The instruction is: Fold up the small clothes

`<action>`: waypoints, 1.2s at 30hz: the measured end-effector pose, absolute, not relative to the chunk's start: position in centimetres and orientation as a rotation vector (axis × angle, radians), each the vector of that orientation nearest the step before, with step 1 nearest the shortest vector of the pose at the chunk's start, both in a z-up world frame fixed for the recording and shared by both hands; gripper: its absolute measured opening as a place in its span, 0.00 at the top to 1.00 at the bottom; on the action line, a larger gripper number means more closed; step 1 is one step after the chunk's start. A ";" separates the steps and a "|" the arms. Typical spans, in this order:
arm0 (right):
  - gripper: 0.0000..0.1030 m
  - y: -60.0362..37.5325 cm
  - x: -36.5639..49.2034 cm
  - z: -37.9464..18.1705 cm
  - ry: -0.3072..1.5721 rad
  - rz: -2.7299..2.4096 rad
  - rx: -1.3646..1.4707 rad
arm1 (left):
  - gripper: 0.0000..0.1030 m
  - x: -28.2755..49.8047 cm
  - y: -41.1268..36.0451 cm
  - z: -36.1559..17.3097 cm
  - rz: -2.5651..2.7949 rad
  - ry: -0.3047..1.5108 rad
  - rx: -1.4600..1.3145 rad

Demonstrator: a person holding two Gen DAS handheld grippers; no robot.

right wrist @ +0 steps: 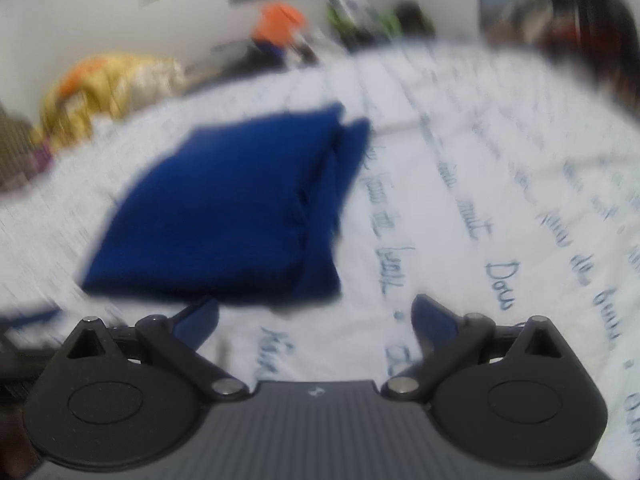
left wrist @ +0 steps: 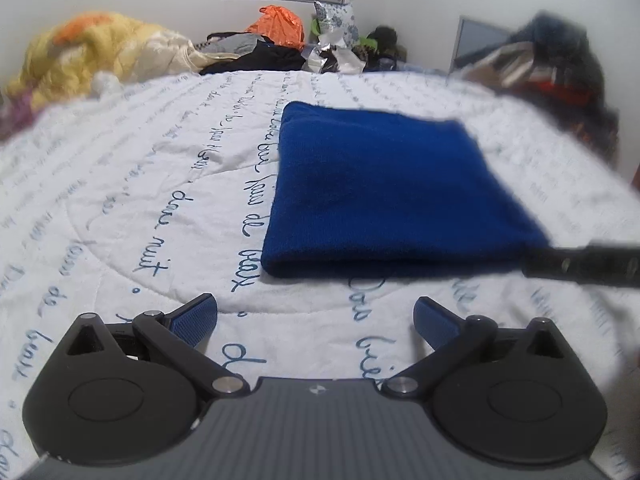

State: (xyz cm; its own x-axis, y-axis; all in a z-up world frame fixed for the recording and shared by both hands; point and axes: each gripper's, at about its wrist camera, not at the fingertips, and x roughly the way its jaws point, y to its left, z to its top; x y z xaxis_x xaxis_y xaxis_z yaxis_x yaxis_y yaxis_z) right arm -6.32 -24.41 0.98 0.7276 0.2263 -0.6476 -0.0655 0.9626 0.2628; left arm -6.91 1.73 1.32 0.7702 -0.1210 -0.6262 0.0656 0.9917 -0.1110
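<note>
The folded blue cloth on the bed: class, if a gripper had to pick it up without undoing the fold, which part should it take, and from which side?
Judging from the left wrist view, take the blue cloth by its thick rounded fold edge nearest the left gripper, approaching low from that near side. The layers join there, so they should lift together. The loose layered edges in the right wrist view would likely separate.
</note>
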 end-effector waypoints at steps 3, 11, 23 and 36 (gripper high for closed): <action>0.01 -27.1 -4.0 1.6 0.803 0.217 0.433 | 0.02 -5.7 4.5 1.9 -0.114 0.693 -0.287; 0.75 -26.2 -0.4 2.3 0.916 0.246 0.349 | 0.83 -1.8 3.0 2.9 -0.169 0.756 -0.097; 0.00 -28.7 -1.0 5.1 0.739 0.312 0.322 | 0.15 -3.7 4.7 4.6 -0.310 0.645 -0.100; 0.91 -19.5 12.2 1.6 0.576 0.221 -0.448 | 0.00 0.1 3.0 0.4 -0.307 0.675 -0.058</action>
State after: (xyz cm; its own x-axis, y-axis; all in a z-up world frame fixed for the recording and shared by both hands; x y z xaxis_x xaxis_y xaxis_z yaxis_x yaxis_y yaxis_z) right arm 12.23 -19.49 1.60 0.8187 0.0769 -0.5691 -0.3229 0.8812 -0.3453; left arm 0.09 2.96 0.38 0.7379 -0.2981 -0.6056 0.2606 0.9534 -0.1518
